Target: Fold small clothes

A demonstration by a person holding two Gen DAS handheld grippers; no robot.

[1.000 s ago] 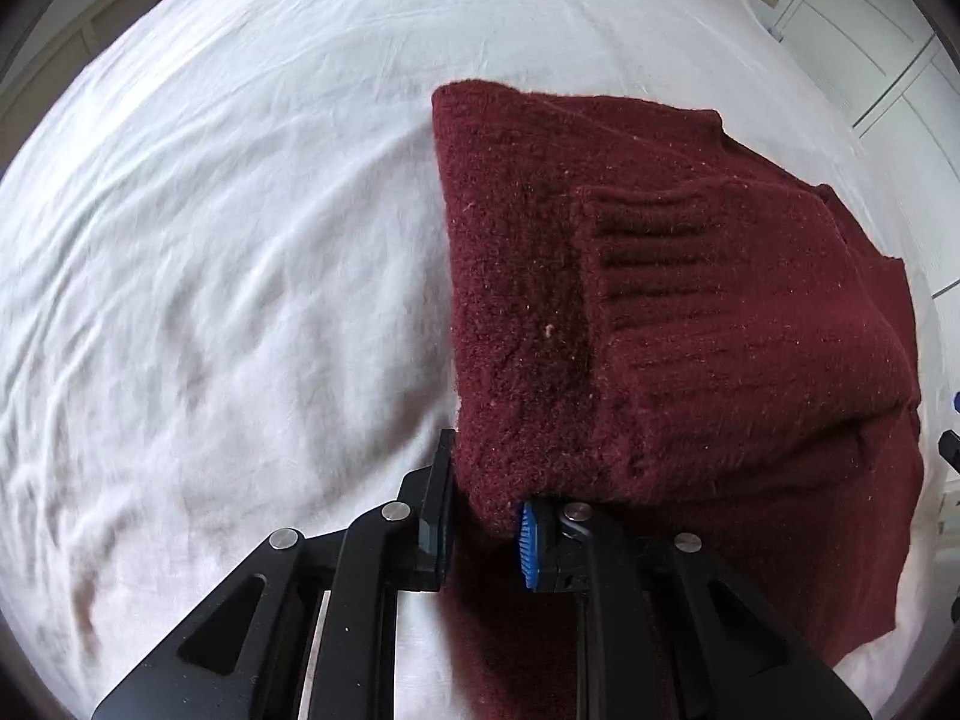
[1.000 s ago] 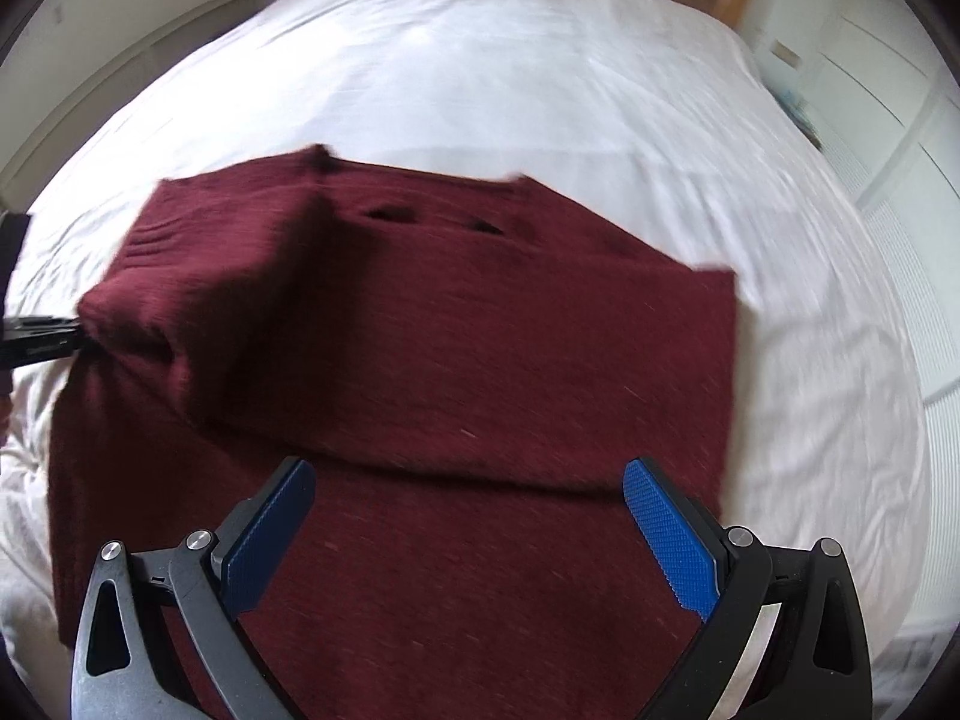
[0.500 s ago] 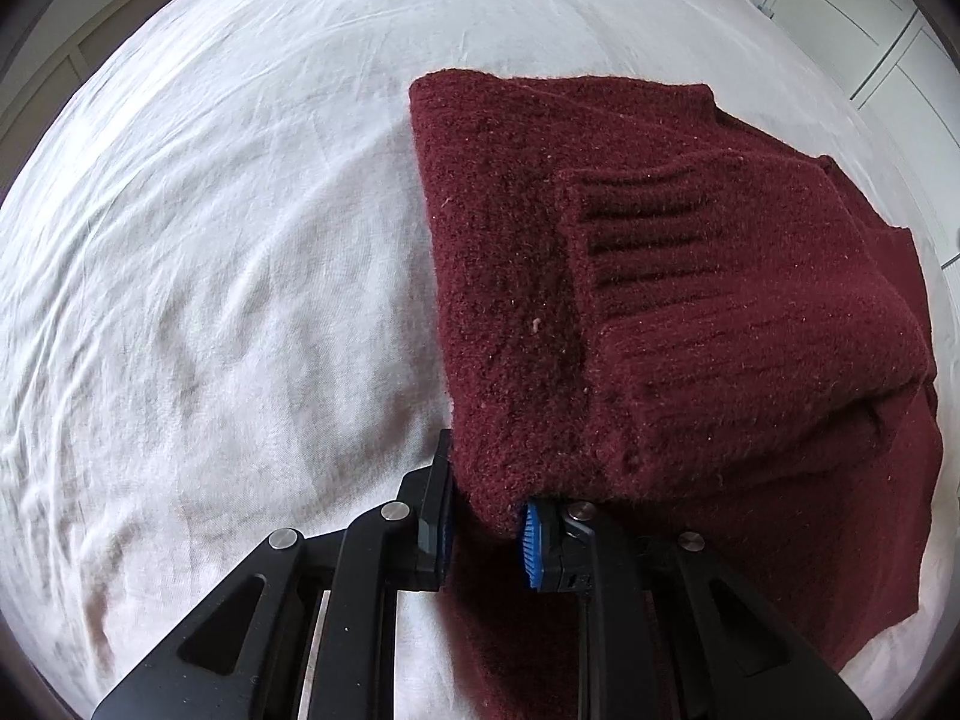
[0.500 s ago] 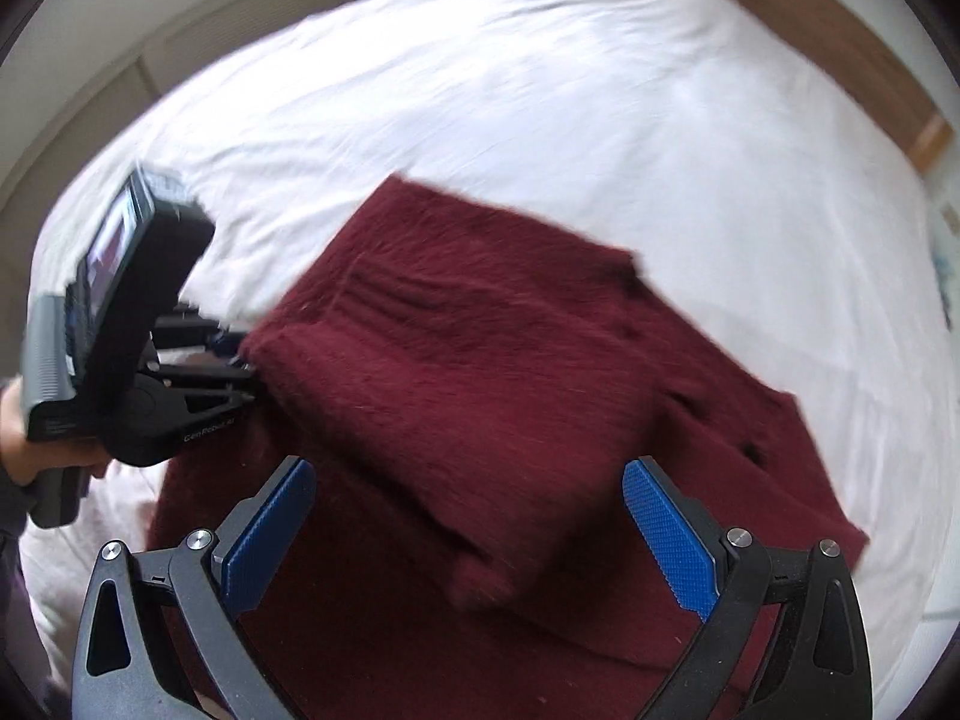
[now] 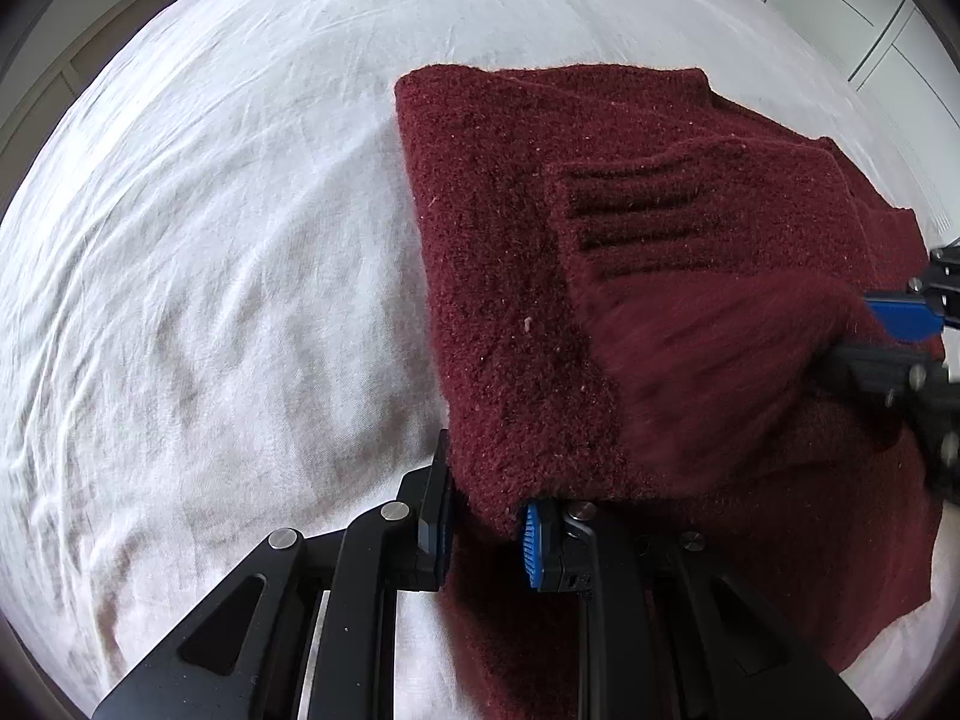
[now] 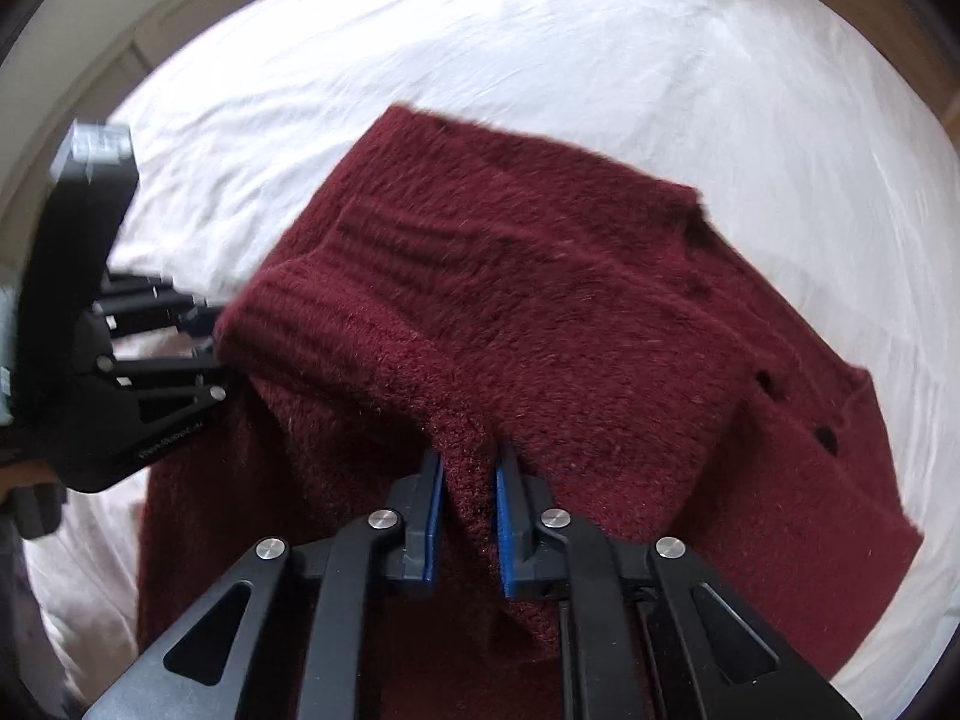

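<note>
One maroon knitted sweater (image 5: 516,276) lies on the white bed sheet (image 5: 210,240). Two grippers: left gripper (image 5: 485,531), at six o'clock, and right gripper (image 6: 468,516) each have jaws clamped on its folded edge.

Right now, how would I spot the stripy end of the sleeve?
On the white bed sheet lies a dark red knitted sweater, partly folded. The sleeve cuff rests on top of it, the only part with deep ribbed grooves instead of fuzzy knit.
</note>
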